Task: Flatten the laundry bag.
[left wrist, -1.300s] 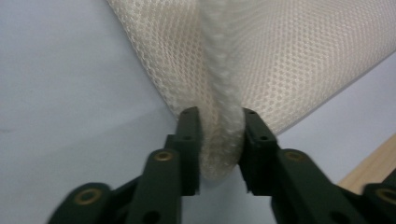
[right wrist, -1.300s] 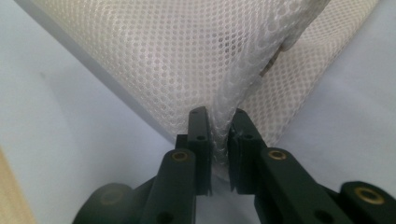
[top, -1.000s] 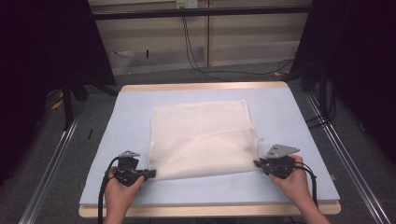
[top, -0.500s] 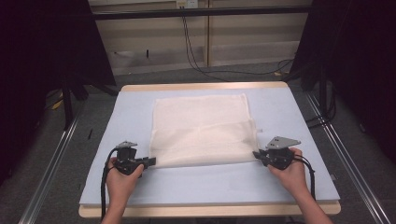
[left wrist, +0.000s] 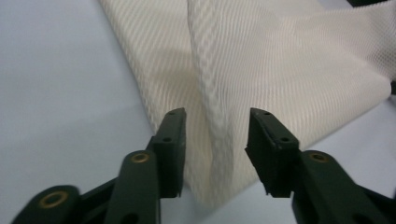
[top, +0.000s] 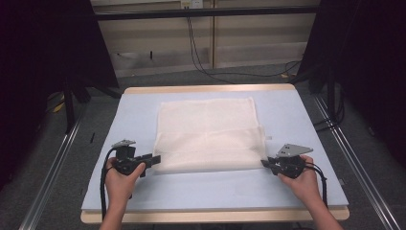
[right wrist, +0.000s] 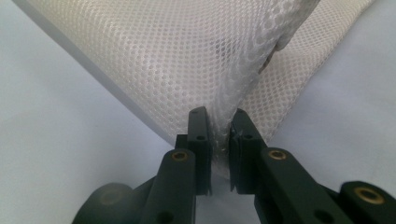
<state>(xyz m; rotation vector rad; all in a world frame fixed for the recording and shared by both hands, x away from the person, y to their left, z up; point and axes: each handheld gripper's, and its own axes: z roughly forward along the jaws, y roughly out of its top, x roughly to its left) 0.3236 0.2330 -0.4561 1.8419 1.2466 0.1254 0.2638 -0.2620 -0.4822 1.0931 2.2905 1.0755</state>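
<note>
A cream mesh cloth (top: 207, 134) lies folded in the middle of the table (top: 143, 191), its far edge toward the table's far edge and its near edge a little short of the near edge. The doubled layer covers the near half of the cloth.

At the cloth's near left corner the left gripper (top: 152, 160) lies low over the pale blue surface, held by the person's left hand (top: 119, 182). Its jaws have just been opening. In the left gripper view they stand apart, with a raised ridge of the cloth (left wrist: 261, 70) running between them, and neither pad presses on it.

At the near right corner the right gripper (top: 264, 163) is held by the right hand (top: 301, 184), with its grey plate (top: 293, 150) on top. In the right gripper view the right gripper (right wrist: 219, 135) has its jaws drawn close together on a pinched-up fold of the cloth (right wrist: 187, 56), and the mesh is bunched tightly between the pads.

Both hands rest near the table's near edge, well apart, one at each end of the cloth's near edge. A black cable (top: 102, 191) trails from the left gripper toward the near edge.
</note>
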